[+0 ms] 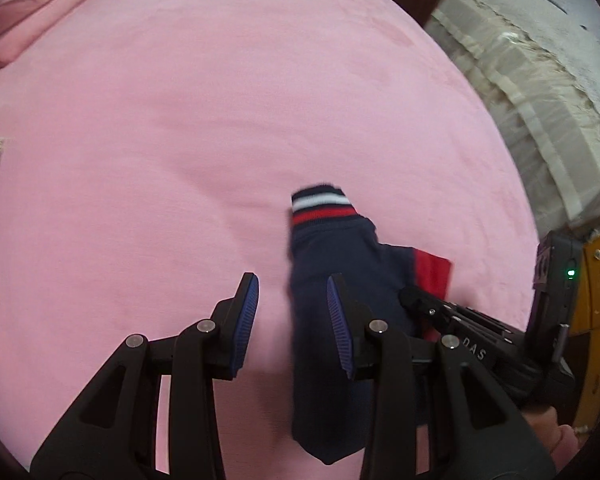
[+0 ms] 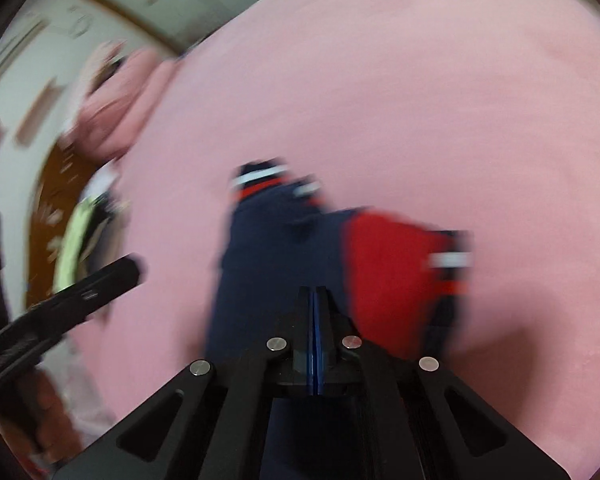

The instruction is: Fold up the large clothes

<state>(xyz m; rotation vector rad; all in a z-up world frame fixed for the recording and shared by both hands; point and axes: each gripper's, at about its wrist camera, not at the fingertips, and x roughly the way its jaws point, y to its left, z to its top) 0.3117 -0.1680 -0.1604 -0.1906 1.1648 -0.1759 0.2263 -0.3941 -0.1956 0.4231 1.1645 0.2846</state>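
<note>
A pink bed sheet covers the bed and fills most of both views, reaching far ahead of both pairs of jaws and out to either side. At the far left of the left wrist view, well beyond the jaws, pink pillows lie at the edge of the bed; to the far right stands a pale, plastic-wrapped bulky thing beside the bed. The garment, a navy sweater with a red panel, lies on the sheet directly ahead of the right gripper and ahead and to the right of the left one. One sleeve stretches away from the jaws, ending in a cuff striped navy, white and red. In the blurred right wrist view a second striped cuff shows at the far right of the red panel, ahead and to the right of the jaws. The left gripper has its jaws spread wide, with the sheet showing between them; its right blue pad sits over the navy fabric, though contact cannot be told. The right gripper has its jaws pressed together, blue pads meeting, with navy fabric just ahead of and below the tips; whether cloth is pinched between them cannot be told.
</note>
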